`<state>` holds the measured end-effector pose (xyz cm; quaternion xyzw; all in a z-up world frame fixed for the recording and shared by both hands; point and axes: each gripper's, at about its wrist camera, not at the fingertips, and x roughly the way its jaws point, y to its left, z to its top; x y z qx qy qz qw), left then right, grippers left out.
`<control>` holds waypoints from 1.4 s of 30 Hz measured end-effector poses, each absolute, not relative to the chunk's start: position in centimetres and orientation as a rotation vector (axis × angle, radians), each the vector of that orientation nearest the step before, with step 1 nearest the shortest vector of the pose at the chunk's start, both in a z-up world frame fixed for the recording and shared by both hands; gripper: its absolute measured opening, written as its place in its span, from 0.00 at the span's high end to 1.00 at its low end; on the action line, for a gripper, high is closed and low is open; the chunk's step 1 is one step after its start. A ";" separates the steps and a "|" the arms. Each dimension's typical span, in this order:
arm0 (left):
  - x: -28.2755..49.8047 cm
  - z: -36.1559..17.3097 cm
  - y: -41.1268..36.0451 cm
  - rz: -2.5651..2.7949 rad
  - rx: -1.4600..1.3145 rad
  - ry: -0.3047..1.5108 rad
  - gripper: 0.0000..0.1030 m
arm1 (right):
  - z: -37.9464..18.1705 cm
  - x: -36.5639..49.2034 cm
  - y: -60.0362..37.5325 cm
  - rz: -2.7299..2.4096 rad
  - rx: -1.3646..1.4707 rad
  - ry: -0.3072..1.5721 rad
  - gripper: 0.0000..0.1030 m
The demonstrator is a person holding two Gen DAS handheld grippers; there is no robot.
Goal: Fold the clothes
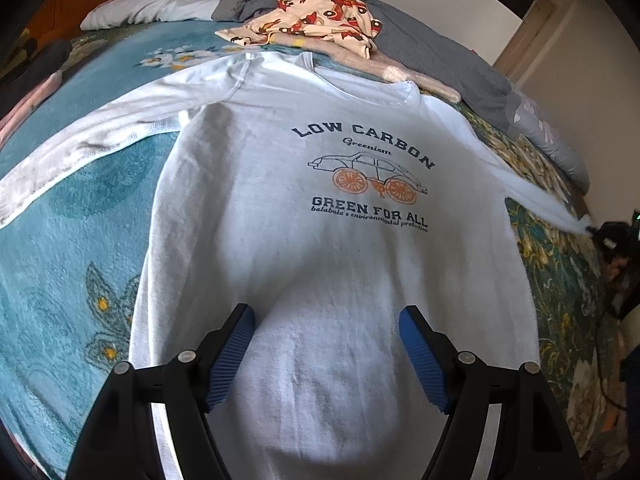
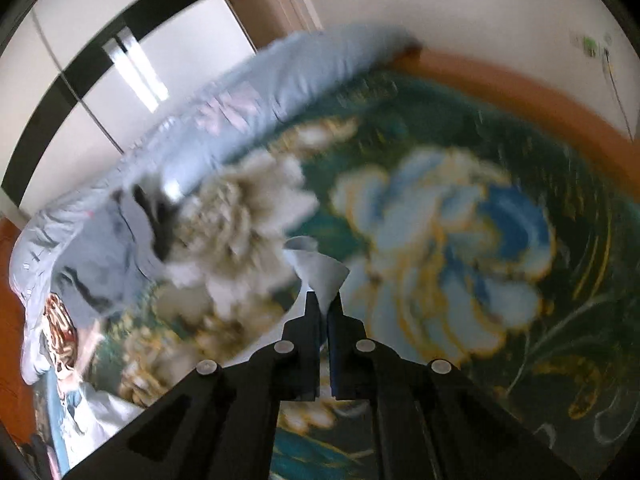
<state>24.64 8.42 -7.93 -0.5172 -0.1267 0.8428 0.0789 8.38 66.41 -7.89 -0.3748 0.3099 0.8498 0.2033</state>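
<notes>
A white long-sleeved shirt printed "LOW CARBON / GREEN FOR ALL" lies face up on the bed. Its left sleeve is spread out to the left. My left gripper hovers open over the shirt's lower half, blue pads apart with nothing between them. The right sleeve is stretched out to the right, where my right gripper grips its cuff. In the right wrist view that gripper is shut on the white cuff, which sticks up from the fingertips.
A teal floral blanket covers the bed. A cream garment with red prints and a grey one are piled beyond the shirt's collar. Pale blue bedding lies along the wall side. An orange bed frame borders the mattress.
</notes>
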 end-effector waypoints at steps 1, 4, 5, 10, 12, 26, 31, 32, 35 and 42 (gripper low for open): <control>24.8 -7.8 8.2 2.519 -1.547 -0.397 0.24 | -8.4 8.6 66.5 2.368 -1.049 0.895 0.97; 25.4 -7.0 6.9 2.524 -1.526 -0.468 0.24 | -8.9 9.4 66.5 2.358 -1.040 0.928 0.97; 25.7 -6.6 6.2 2.535 -1.514 -0.497 0.24 | -8.9 9.6 66.5 2.353 -1.040 0.933 0.95; 27.1 -5.6 2.4 2.584 -1.468 -0.638 0.24 | -8.0 12.1 64.5 2.393 -1.084 0.917 0.83; 27.9 -5.6 0.6 2.602 -1.461 -0.694 0.24 | -8.0 13.6 61.7 2.461 -1.157 0.931 0.80; 33.1 -8.6 -3.6 2.475 -1.558 -0.819 0.26 | -9.0 22.5 42.2 2.788 -1.762 0.918 0.73; 34.6 -8.3 -3.0 2.468 -1.546 -0.690 0.28 | -9.7 24.5 37.8 2.778 -1.900 0.785 0.73; 34.7 -8.5 -2.8 2.474 -1.554 -0.666 0.34 | -9.9 24.8 37.2 2.769 -1.924 0.770 0.73; 35.0 -8.8 -2.7 2.506 -1.575 -0.597 0.50 | -10.4 25.7 36.1 2.733 -1.968 0.732 0.73; 34.8 -8.9 -0.8 2.496 -1.579 -0.485 0.72 | -10.5 26.4 35.1 2.695 -1.974 0.621 0.73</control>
